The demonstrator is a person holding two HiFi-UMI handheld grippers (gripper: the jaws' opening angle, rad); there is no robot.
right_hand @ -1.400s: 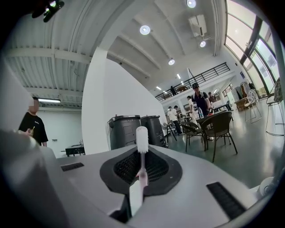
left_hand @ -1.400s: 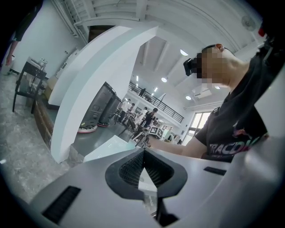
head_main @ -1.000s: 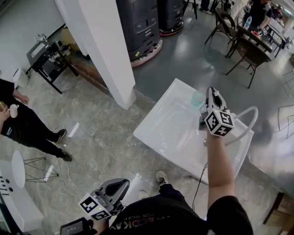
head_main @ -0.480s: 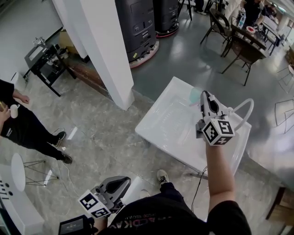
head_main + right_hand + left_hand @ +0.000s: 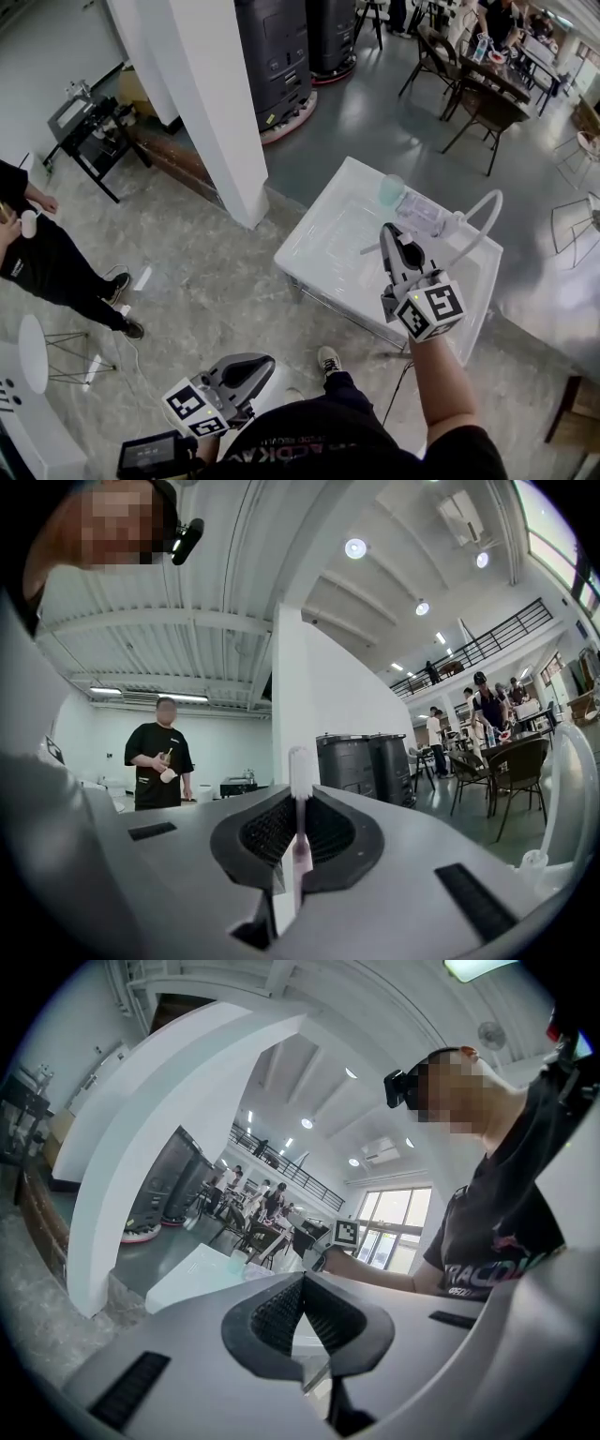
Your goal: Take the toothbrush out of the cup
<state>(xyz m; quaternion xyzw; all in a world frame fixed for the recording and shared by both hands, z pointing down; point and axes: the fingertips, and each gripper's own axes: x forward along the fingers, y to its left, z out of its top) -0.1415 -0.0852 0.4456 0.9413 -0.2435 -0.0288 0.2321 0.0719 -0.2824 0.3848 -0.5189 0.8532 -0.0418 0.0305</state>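
Probably light, stiff and slippery, the white plastic toothbrush is pinched below its bristles by the right gripper, clear of the translucent green cup; left gripper closed, empty.

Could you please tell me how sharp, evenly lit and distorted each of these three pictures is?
Head view: sharp and evenly lit, with a soft sheen on the white basin. Left gripper view: strong fisheye, dark corners, the pillar bowed into an arc, the windows washed out. Right gripper view: same fisheye, glaring ceiling lamps, the toothbrush near the lens slightly soft.
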